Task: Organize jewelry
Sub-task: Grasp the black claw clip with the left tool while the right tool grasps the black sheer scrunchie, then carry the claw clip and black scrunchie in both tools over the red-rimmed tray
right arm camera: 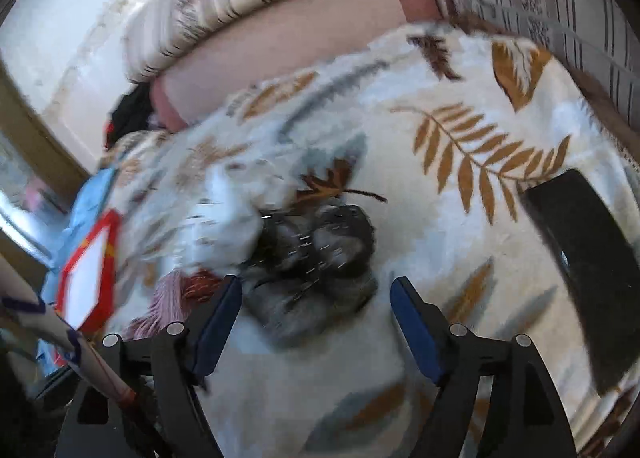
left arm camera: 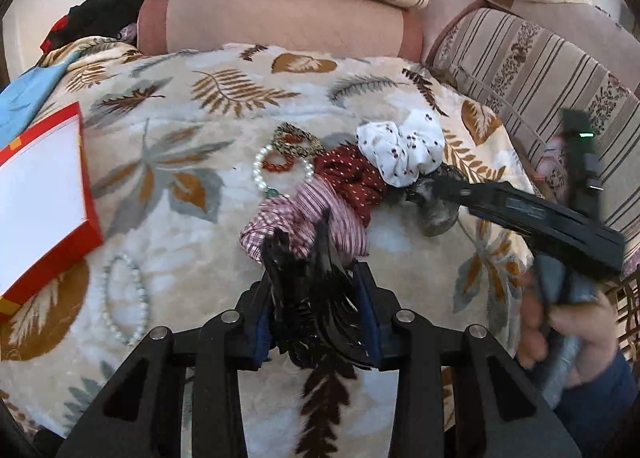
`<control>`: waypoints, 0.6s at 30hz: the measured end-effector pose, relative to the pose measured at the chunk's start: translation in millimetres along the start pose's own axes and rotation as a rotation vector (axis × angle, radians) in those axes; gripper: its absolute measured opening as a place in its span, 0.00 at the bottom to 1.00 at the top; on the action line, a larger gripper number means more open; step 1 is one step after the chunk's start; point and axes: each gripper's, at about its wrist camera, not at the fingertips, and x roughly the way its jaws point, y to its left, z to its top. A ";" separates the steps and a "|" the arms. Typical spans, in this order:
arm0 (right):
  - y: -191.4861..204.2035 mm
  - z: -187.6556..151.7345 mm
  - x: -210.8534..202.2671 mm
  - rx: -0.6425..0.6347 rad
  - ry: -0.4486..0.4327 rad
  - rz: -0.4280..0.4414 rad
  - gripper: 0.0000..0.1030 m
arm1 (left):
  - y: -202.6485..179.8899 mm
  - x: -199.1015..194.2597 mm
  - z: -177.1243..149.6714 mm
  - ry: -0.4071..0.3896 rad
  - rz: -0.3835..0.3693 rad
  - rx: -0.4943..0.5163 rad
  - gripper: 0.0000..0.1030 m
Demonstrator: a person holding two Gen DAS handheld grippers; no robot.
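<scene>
Left gripper (left arm camera: 318, 310) points steeply down, jaws closed on a black hair claw (left arm camera: 312, 298). Right gripper (right arm camera: 316, 322) points down, jaws wide apart, nothing gripped; a hand (left arm camera: 568, 338) holds its handle.

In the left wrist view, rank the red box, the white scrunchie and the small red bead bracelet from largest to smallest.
1. red box, though it lies nearer the camera and is cut off by the frame edge
2. white scrunchie
3. small red bead bracelet, clearly smallest
</scene>
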 end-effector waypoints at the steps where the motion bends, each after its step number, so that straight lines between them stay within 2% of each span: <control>1: -1.0 0.9 5.4 0.004 0.004 0.008 0.78 | 2.2 -1.8 0.2 -0.006 -0.004 -0.002 0.33; 2: -0.9 1.4 12.4 -0.001 0.006 0.018 0.74 | 5.0 -4.4 0.0 -0.010 -0.007 -0.006 0.33; 3: -0.6 -0.2 16.8 -0.007 0.002 0.010 0.48 | 6.2 -6.5 -0.5 -0.012 -0.007 -0.009 0.32; 4: -0.3 -1.5 19.3 -0.011 0.012 0.012 0.33 | 7.5 -8.4 -1.0 -0.014 -0.005 -0.012 0.31; 6: 4.1 -7.1 15.2 -0.034 0.011 0.042 0.26 | 9.6 -12.1 -1.9 -0.015 -0.006 -0.017 0.31; 12: 16.9 -26.9 -33.6 -0.092 -0.103 0.029 0.24 | 14.7 -20.8 -7.7 -0.020 -0.008 -0.034 0.31; 18: 17.4 -50.6 -68.6 -0.072 -0.134 0.099 0.24 | 19.6 -27.7 -16.5 -0.014 -0.012 -0.038 0.31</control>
